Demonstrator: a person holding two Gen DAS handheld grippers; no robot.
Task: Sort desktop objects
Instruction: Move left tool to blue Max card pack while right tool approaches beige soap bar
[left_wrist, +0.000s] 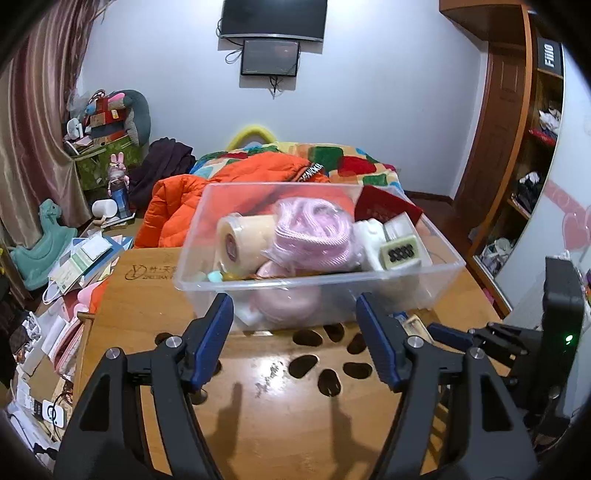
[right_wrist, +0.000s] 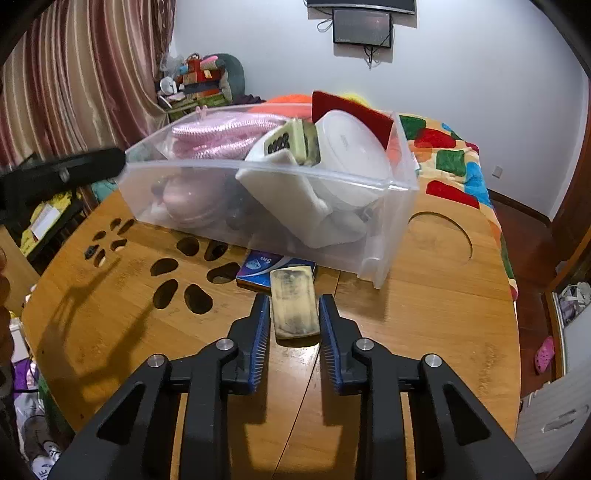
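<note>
The right claw (right_wrist: 291, 314) is clamped on a worn yellowish rectangular block (right_wrist: 294, 302) lying flat on the wooden counter (right_wrist: 424, 332), its far end over a blue packet (right_wrist: 264, 266). Just beyond stands the clear plastic bin (right_wrist: 391, 221), packed with pink cord, a tape roll and white items. The left claw (left_wrist: 293, 321) stands apart, holding nothing, close to the bin's near wall.

Worn beige block (right_wrist: 295, 308) flat on table, before full clear bin (right_wrist: 384, 229).
</note>
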